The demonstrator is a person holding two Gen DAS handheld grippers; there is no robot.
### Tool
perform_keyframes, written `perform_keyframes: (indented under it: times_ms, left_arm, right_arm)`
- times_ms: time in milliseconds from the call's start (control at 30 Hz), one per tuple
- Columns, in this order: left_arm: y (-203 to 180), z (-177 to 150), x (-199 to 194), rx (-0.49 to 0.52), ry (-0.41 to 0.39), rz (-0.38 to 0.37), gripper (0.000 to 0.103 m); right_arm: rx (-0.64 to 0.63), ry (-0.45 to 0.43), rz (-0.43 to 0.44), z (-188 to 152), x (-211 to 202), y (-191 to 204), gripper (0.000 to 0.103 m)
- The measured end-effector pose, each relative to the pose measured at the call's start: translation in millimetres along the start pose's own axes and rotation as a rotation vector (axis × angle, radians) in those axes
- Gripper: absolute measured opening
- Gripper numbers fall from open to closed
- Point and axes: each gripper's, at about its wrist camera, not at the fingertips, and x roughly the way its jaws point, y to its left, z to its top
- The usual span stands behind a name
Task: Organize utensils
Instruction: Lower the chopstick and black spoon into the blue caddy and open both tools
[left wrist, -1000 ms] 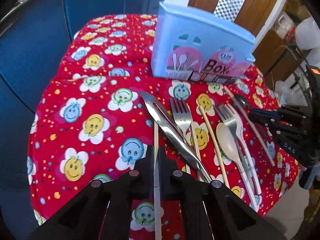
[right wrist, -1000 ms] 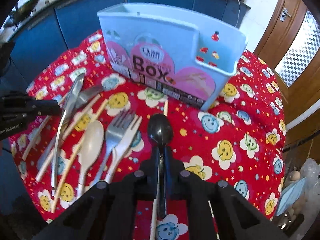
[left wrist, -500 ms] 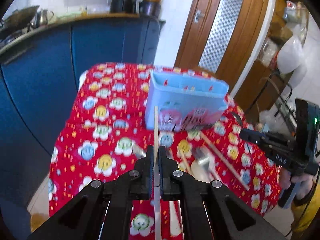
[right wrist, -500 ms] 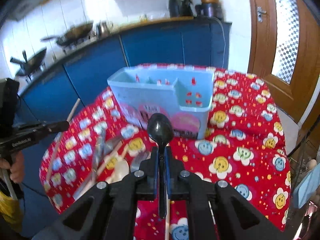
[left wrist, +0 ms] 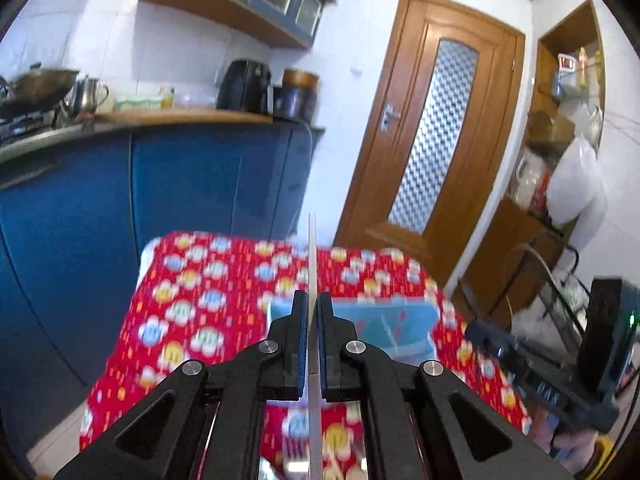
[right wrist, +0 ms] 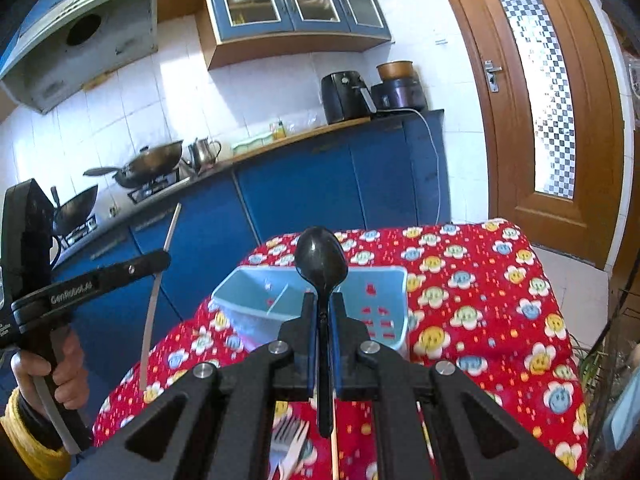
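One red smiley-flower tablecloth (right wrist: 480,300) beside blue cabinets (right wrist: 320,184).

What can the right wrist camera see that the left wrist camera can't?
Right wrist only: the right claw shut on a black spoon, a fork on the cloth, a range hood and a hand on the left handle.

Left wrist only: the left claw shut on a chopstick, and shelves beside the door.

Both: the blue box, red cloth, wooden door and wok.
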Motion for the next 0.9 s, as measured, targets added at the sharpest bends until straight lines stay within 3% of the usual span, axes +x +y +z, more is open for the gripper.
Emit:
perform_keyframes:
  times_ms: [267, 500, 900]
  left_arm:
    - [-11.1, 32.2, 28.8, 0.016, -0.169, 0.04, 0.004]
    - [-10.6, 29.4, 62.0, 0.024, -0.246, 0.095, 0.004]
    - [5.2, -8.4, 90.8, 0.021, -0.208, 0.136, 0.005]
  right_arm:
    - [0.011, -0.076, 0.012, 16.0, 27.5, -10.6, 0.008]
    - [0.016, -0.132, 0.007, 19.2, 56.0, -21.9, 0.008]
    - [0.019, -0.139, 0.011, 2.4, 82.3, -25.8, 0.008]
